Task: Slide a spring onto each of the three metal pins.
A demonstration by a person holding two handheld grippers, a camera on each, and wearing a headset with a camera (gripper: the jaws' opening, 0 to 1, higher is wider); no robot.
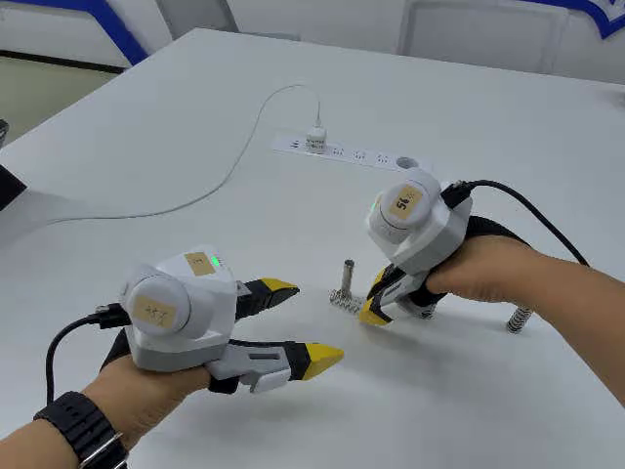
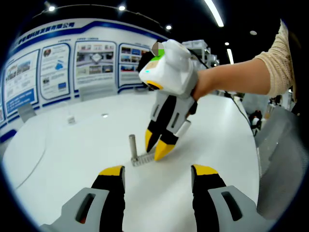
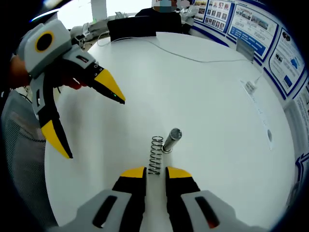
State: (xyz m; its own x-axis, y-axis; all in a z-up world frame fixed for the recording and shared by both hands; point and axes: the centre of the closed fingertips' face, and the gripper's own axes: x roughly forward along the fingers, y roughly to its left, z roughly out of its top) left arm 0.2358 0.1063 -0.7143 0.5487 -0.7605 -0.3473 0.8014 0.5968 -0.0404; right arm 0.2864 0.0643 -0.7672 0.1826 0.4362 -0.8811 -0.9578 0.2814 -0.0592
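1. Head view: we see a white table (image 1: 195,117) with a power strip (image 1: 342,151), a charger (image 1: 316,139) plugged into it and a white cable (image 1: 225,176) running off to the left. The left gripper (image 1: 314,320) hovers low with its jaws spread wide and nothing between them. The right gripper (image 1: 373,303) points down at a spring (image 1: 344,302) lying against the foot of an upright pin (image 1: 347,276). A second spring (image 1: 519,319) lies by the right forearm. The tan sticker (image 1: 404,202) on the right gripper carries handwriting that we cannot read.
2. Left gripper view: blue-framed posters (image 2: 58,67) line the wall, their print too small to read.
3. Right gripper view: the jaws stand close together around the spring's near end. We cannot tell whether they grip it.
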